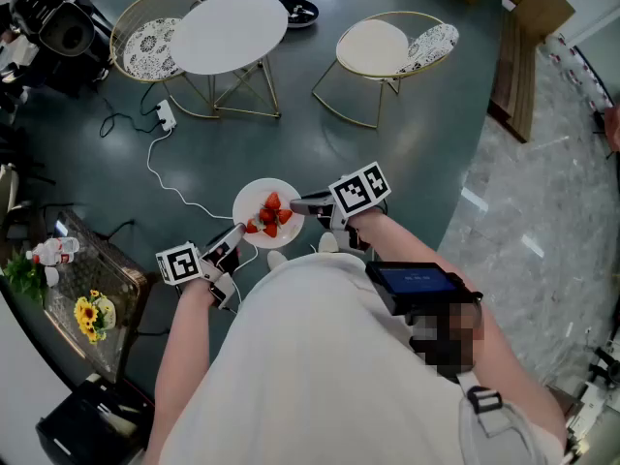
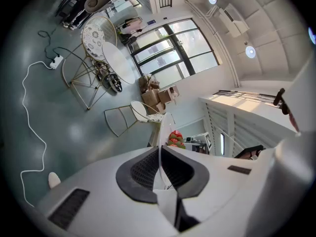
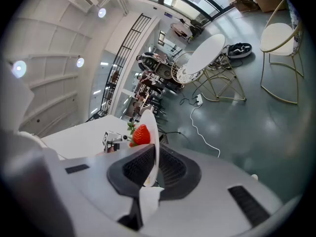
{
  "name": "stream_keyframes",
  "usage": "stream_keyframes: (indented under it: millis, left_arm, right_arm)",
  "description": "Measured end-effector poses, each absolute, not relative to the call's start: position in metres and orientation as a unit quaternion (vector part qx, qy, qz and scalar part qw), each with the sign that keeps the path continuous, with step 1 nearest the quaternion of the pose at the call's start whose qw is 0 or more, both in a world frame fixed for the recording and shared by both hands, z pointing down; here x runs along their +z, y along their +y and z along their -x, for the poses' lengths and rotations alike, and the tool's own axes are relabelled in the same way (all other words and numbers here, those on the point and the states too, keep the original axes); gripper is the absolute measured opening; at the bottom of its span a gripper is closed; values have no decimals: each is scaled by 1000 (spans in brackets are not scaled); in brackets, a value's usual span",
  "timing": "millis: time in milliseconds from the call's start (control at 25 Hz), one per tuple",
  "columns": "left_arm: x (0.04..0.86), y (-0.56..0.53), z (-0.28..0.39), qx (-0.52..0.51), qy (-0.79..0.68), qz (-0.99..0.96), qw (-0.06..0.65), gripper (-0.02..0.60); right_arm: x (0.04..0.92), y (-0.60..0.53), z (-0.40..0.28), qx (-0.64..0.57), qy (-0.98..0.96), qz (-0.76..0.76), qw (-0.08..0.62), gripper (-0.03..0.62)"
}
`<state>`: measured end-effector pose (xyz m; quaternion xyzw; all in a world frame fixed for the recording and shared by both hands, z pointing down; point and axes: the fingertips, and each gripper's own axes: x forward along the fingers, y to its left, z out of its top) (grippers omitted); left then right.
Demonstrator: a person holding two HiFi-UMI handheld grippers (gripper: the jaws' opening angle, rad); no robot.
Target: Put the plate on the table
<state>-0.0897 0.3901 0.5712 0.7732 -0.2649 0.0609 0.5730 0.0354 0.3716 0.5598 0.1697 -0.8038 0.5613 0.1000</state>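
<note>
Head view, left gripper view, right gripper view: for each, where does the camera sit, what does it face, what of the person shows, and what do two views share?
Head view: on the head, facing down at the plate of strawberries; both forearms, left gripper and right gripper show.
Left gripper view: on that gripper, along its jaws, shut on the plate's rim.
Right gripper view: likewise, on the opposite rim.
Shared: both gripper views show the round table.

Bright daylight pours through the tall black-framed windows (image 2: 173,53), leaving soft sheen on the glossy dark teal floor (image 1: 417,163). Both gripper views bulge, darkening at corners.
</note>
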Motion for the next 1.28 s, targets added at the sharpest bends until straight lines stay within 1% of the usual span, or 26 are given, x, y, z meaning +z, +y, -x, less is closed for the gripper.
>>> stream_keyframes:
  millis: [200,320,600,1000,1280]
  left_arm:
    - [563,392,81,31,-241,-775,584,17]
    - [566,392,84,40,-255,-767,587,17]
    - [556,386,76,33,-253,-783,567,17]
    - [557,383,68,35,-267,-780,565,17]
    - [561,384,67,35,-281,-774,566,17]
  right_arm:
    - [559,375,-37,557,-807,-171,98,21]
    - [558,372,-38,549,-813,-176,88,23]
    - [559,371,-41,564,-802,-184,73,23]
    - [565,368,-48,572,-791,-207,73,23]
    - [571,367,-48,571,-788,-211,86,23]
